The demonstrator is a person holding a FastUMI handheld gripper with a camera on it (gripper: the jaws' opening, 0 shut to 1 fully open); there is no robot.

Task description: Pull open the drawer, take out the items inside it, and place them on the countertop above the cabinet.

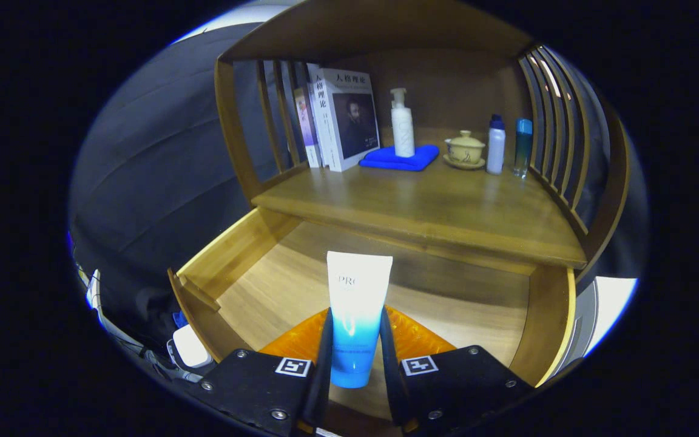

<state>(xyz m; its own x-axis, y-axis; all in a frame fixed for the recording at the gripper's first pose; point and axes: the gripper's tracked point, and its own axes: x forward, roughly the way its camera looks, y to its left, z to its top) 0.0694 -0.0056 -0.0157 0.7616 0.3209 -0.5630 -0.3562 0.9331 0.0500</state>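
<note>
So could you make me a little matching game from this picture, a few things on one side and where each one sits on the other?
Things:
1. white and blue tube
2. pump bottle
3. lidded cup
4. books

Places:
A. on a saucer, between the pump bottle and two slim bottles
B. standing on the folded blue cloth
C. upright against the slatted side of the countertop
D. clamped in the claw, above the open drawer

Pairs: 1-D, 2-B, 3-A, 4-C
</note>
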